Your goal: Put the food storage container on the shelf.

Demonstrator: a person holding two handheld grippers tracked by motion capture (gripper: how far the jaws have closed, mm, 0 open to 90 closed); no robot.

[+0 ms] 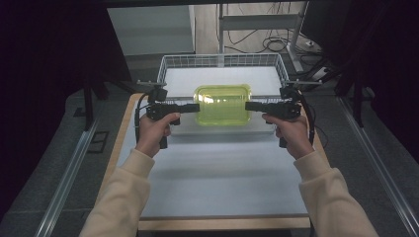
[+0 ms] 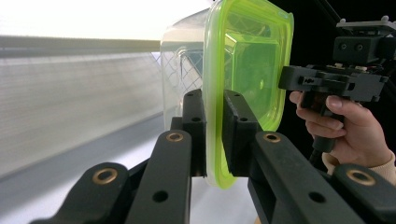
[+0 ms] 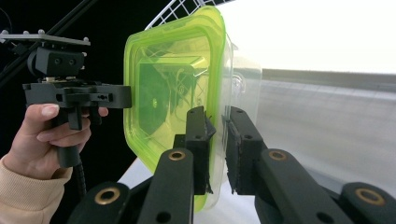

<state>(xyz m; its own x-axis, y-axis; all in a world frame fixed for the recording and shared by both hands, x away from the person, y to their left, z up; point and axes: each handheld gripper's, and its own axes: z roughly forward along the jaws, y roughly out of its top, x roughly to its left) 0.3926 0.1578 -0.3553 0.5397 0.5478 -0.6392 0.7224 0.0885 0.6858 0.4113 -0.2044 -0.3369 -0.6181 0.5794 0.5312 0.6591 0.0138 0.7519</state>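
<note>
Green-lidded clear container (image 1: 223, 104) gripped at its left rim by left tool (image 1: 193, 107) and right rim by right tool (image 1: 251, 105), above white surface (image 1: 222, 168), near wire basket (image 1: 170, 64).

1. The place looked like a lab or recording room, not a home.
2. A white-topped table (image 1: 222, 173) stood between metal floor rails (image 1: 64, 182).
3. Dark curtains (image 1: 44, 74) hung at both sides.
4. Loose cables (image 1: 276, 44) lay on the floor behind a metal frame (image 1: 257, 22).
</note>
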